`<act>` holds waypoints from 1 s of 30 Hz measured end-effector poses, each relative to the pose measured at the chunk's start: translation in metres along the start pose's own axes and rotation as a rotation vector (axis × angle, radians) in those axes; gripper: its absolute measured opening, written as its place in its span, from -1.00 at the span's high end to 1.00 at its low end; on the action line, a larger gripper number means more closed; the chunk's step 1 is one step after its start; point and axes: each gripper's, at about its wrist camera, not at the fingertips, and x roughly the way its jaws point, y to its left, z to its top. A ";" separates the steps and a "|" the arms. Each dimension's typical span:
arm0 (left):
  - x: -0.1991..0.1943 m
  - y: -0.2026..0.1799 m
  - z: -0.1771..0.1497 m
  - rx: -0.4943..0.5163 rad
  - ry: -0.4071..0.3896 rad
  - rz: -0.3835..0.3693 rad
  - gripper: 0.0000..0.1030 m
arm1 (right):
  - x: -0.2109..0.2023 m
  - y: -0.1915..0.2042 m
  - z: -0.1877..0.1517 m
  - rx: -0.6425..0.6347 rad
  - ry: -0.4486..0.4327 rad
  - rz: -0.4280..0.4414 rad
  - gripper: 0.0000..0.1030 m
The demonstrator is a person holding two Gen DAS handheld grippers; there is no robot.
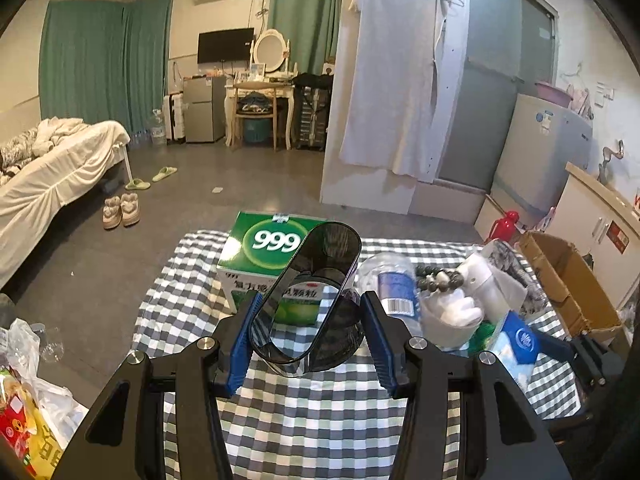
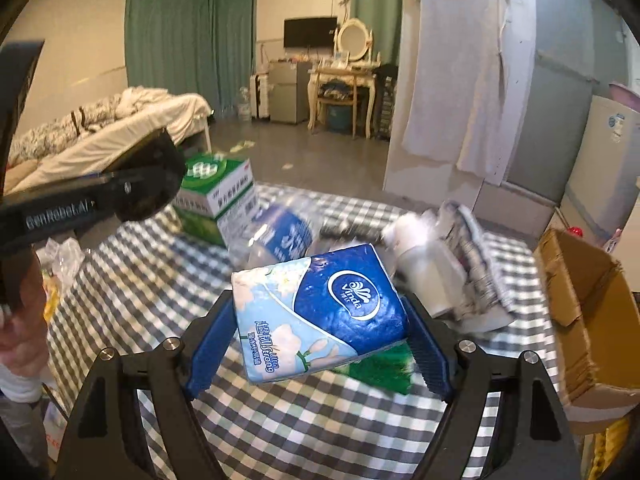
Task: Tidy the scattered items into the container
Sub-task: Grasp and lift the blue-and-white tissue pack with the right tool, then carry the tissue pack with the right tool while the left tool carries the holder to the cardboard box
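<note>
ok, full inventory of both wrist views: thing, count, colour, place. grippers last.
oval container: 1, smoky dark translucent, tilted, between the left gripper's pads
tissue pack: 1, blue and white, between the right gripper's pads, above the cloth
checked cloth: 1, grey, white and green, covers the table
medicine box: 1, green and white, far left of the cloth
plastic bottle: 1, clear with blue label, lying mid-cloth
bead bracelet: 1, dark with a pale bead, by the bottle
cardboard box: 1, brown, open, right of the table
left gripper: black, blue pads, shut on the container
right gripper: black, blue pads, shut on the pack
</note>
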 end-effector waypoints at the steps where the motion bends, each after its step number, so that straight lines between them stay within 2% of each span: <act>1: -0.003 -0.003 0.002 0.003 -0.007 0.003 0.00 | -0.006 -0.002 0.002 0.006 -0.013 -0.002 -0.56; 17: -0.038 -0.030 0.022 0.028 -0.086 -0.006 0.00 | -0.084 -0.039 0.035 0.082 -0.221 -0.086 -0.57; 21: -0.046 -0.036 0.027 0.040 -0.108 -0.005 0.00 | -0.097 -0.047 0.041 0.091 -0.245 -0.103 -0.57; 30: -0.041 -0.052 0.031 0.054 -0.102 -0.024 0.00 | -0.101 -0.070 0.045 0.125 -0.248 -0.148 -0.57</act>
